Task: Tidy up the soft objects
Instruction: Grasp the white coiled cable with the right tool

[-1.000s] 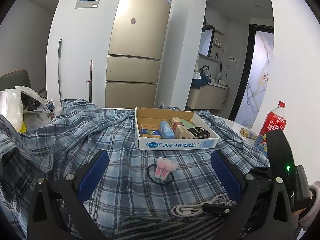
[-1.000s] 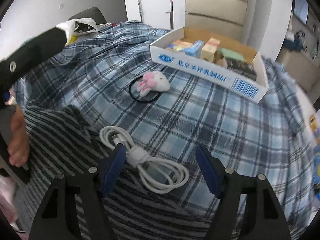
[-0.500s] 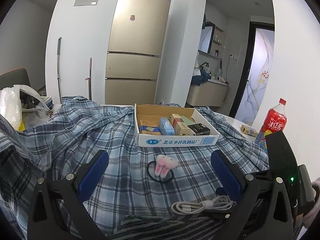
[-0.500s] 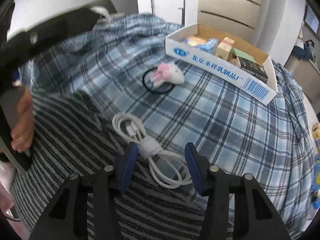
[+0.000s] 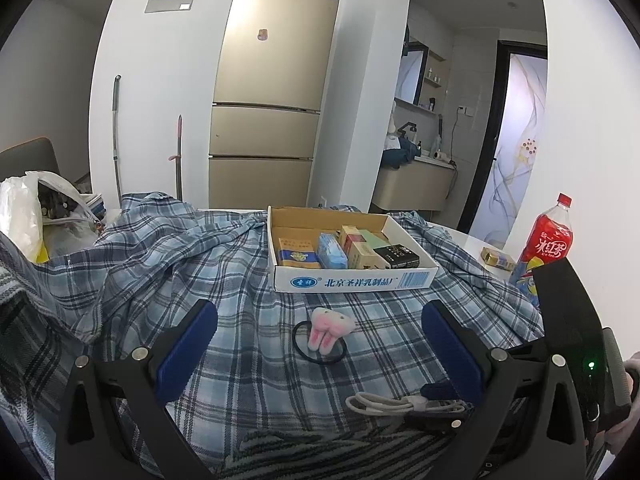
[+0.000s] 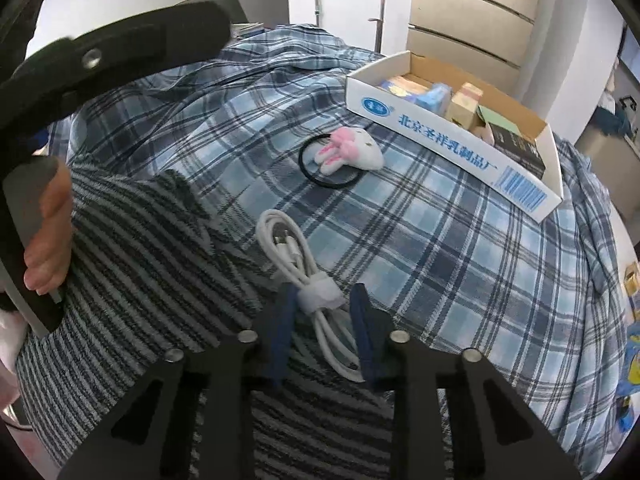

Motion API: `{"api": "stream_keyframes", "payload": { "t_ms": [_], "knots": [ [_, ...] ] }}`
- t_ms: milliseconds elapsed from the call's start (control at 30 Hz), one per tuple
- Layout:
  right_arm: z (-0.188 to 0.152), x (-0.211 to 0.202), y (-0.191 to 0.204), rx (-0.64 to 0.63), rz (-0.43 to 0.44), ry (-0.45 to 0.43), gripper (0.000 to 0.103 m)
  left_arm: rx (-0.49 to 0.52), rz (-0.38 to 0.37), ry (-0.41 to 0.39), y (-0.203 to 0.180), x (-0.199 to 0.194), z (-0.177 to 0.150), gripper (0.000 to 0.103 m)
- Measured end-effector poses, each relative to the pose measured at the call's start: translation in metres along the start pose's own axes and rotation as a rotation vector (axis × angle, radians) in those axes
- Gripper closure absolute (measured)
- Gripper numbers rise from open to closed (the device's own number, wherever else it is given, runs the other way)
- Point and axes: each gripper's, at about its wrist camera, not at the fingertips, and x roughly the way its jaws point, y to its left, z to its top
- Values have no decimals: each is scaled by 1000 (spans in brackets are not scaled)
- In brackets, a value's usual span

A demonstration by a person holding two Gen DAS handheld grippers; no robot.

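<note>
In the left wrist view, a white plastic bag (image 5: 20, 208) sat at the far left edge, beside the rumpled blue checked cloth (image 5: 168, 256) that covered the table. The left gripper (image 5: 318, 344) filled the lower part of the frame with its blue-padded fingers spread wide, grasping nothing. Between them, near the middle, lay a pink and white plush bunny (image 5: 331, 325) fixed to a black hair tie (image 5: 298, 344). Just above it stood a shallow cardboard box (image 5: 352, 280) holding several small packets. At the lower right lay a bundled white cable (image 5: 394, 404), and a red drink bottle (image 5: 550, 236) stood at the right edge.

In the right wrist view, the person's hand (image 6: 50, 240) gripped the other tool's handle at the far left. A grey striped cloth (image 6: 152, 248) covered the lower left. At lower centre the right gripper (image 6: 323, 312) had its fingers drawn close on either side of the cable (image 6: 294, 256) at its white strap; whether the pads pressed it I could not tell. The bunny (image 6: 352, 152) lay above centre, the box (image 6: 448, 136) at the upper right.
</note>
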Motion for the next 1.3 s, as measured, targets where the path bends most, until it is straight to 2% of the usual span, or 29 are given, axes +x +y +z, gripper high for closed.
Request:
{"api": "stream_keyframes", "payload": {
  "t_ms": [133,300,400,500,600,667,767,867,900,933,967,1000,1067,1100,1133,1200,1267,1300],
  "knots": [
    [1,-3,-3,36,-4,-9,80,0,3,-4,-1,-1,0,0],
    [1,-19,-14,102,-17,-61,81,-1,3,-1,-1,-1,0,0],
    [2,-30,-24,154,-60,-98,81,-1,3,-1,0,-1,0,0],
    [4,-33,-39,209,-138,-121,80,-4,4,2,0,0,0,0],
    [4,-18,-57,270,-220,-39,80,-6,4,6,0,0,-1,0],
    [1,-11,-67,308,-194,-9,80,-6,5,5,0,0,-1,0],
    [0,-4,-69,301,-183,13,80,-6,4,9,0,1,-1,0],
    [4,-1,-62,247,-200,41,76,-5,3,16,1,1,-1,0],
    [6,1,-61,231,-195,53,69,-3,2,16,1,2,-1,0],
    [9,4,-61,215,-178,69,54,-4,3,17,1,2,-1,0],
    [10,7,-61,204,-159,73,49,-5,3,18,1,3,-1,0],
    [12,8,-62,194,-150,72,48,-6,2,20,1,3,0,0],
    [19,12,-63,181,-168,80,54,-9,2,25,1,4,-1,0],
    [22,14,-63,177,-156,78,67,-10,2,27,1,4,-1,0],
    [24,16,-62,172,-129,85,73,-12,1,29,2,5,-1,0],
    [26,17,-61,161,-131,85,76,-11,3,35,1,7,-1,0],
    [26,14,-60,159,-133,71,83,6,-5,53,-2,10,-3,0],
    [27,11,-62,169,-123,58,92,12,-8,58,-3,11,-3,0]
  ]
}}
